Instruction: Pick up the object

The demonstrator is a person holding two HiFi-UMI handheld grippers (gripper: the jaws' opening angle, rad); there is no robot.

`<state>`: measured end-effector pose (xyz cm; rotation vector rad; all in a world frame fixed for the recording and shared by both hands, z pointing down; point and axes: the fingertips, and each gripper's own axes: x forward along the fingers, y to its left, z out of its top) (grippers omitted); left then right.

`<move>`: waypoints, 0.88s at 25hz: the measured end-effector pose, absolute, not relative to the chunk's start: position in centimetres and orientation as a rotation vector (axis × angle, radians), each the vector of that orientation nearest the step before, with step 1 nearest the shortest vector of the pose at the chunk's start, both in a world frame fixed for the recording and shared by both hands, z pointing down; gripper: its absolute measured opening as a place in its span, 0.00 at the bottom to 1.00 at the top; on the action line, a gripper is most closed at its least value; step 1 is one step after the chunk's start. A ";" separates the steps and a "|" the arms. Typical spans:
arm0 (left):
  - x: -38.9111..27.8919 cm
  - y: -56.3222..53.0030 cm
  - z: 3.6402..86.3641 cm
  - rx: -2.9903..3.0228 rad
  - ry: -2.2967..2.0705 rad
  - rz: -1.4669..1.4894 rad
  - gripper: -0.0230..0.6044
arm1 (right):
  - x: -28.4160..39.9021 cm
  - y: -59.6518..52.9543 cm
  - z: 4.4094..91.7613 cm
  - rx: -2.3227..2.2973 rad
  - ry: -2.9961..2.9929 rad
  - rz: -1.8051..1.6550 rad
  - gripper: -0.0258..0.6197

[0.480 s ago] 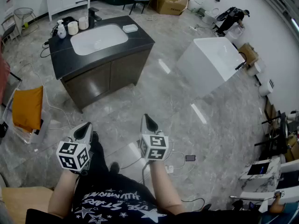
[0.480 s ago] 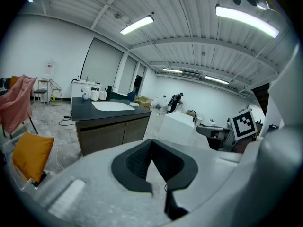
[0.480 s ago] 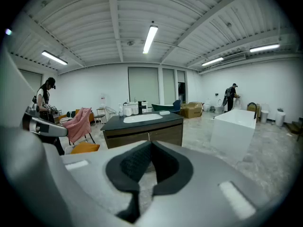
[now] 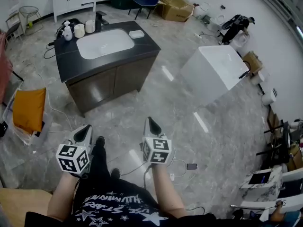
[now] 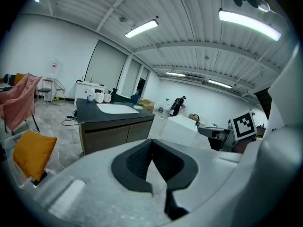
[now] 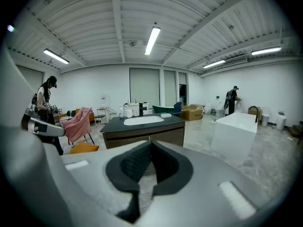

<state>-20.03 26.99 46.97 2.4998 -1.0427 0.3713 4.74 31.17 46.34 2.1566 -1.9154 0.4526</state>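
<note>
Both grippers are held low in front of the person, over the grey floor, far from the dark vanity [image 4: 71, 63]. My left gripper [image 4: 88, 126] has its jaws pressed together with nothing between them, and the left gripper view confirms this [image 5: 151, 142]. My right gripper [image 4: 149, 119] is likewise shut and empty [image 6: 151, 143]. On the vanity top sit a white soap dish [image 4: 137, 33], a pump bottle [image 4: 68, 31] and two white cups [image 4: 79, 30]. I cannot tell which object the task means.
A white sink basin [image 4: 105, 42] is set into the vanity. A white bathtub [image 4: 213, 67] stands to the right. A chair with an orange cushion [image 4: 29, 109] is at the left. Cables and a phone [image 4: 191, 166] lie on the floor near the person's feet.
The view has shifted slightly, so the vanity sits a little further right in the head view. Both grippers stay shut and keep their places relative to the person.
</note>
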 end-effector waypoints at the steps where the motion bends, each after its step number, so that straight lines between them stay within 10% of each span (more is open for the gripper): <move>1: -20.1 26.5 47.0 2.497 -1.043 0.370 0.05 | 4.7 30.6 46.2 2.160 -1.914 0.451 0.04; 10: -18.1 17.3 47.0 2.532 -1.017 0.385 0.05 | 6.5 22.0 44.7 2.212 -1.975 0.421 0.05; 22: -15.8 -1.4 46.4 2.573 -0.908 0.405 0.05 | 7.7 3.6 44.7 2.237 -1.932 0.531 0.31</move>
